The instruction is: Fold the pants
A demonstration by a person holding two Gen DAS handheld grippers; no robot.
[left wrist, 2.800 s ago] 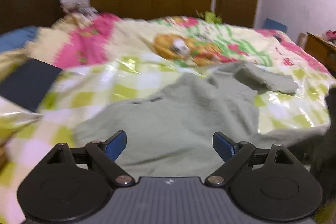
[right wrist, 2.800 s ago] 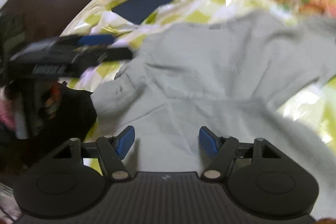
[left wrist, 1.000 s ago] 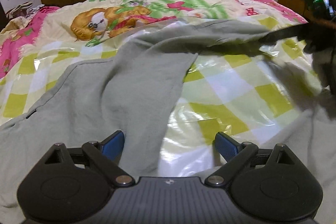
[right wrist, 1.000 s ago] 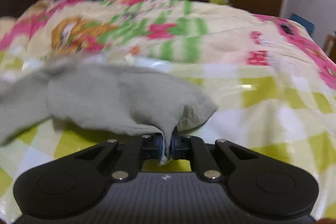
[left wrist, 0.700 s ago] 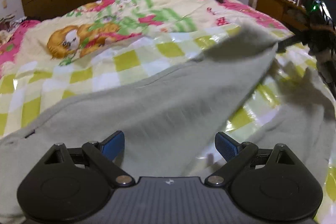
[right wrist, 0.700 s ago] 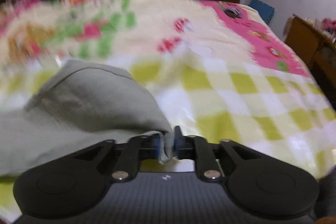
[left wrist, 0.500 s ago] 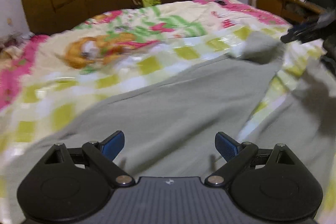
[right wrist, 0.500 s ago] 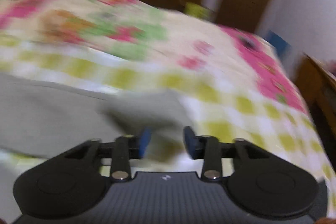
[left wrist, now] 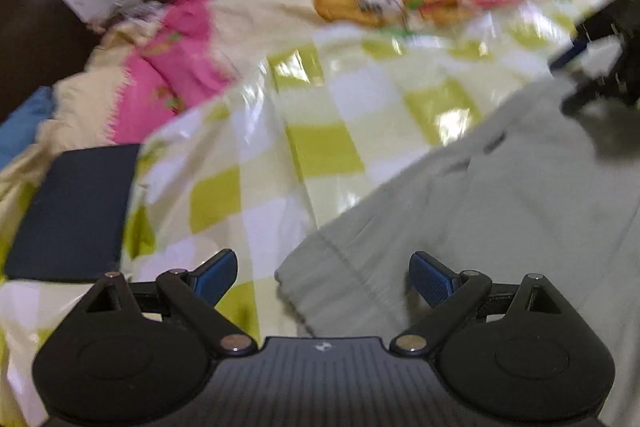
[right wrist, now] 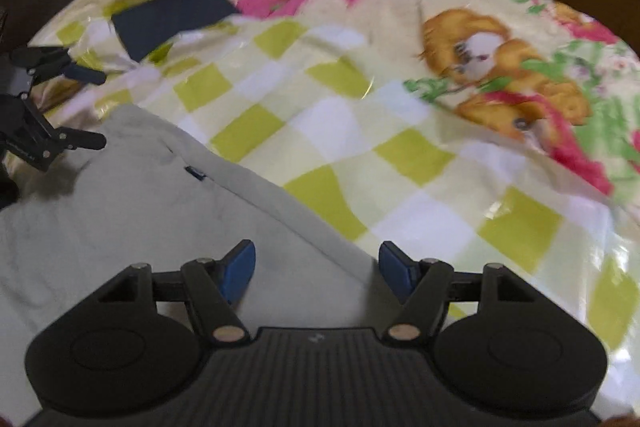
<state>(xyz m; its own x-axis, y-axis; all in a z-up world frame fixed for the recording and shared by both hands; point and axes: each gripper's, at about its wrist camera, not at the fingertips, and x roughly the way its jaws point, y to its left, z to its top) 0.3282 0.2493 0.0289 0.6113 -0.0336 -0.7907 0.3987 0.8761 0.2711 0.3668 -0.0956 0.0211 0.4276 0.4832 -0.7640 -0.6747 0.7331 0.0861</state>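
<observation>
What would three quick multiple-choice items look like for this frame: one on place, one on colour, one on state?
1. Where do the grey fabric pants lie?
A. on the glossy yellow-and-white checked sheet
B. on a wooden floor
C. over a chair back

2. What colour are the pads of the right tool?
A. red
B. blue
C. white

3. How does the left tool stand?
A. clamped on a pant leg
B. clamped on the flat dark navy rectangular object
C. open, gripping nothing

Answers:
1. A: the pants are spread flat across the checked sheet on the bed.
2. B: both pads are plainly blue.
3. C: its pads stand wide apart above the pants' ribbed edge, pressing on nothing. The right tool's jaws are opening too, with no cloth pinched between them.
</observation>
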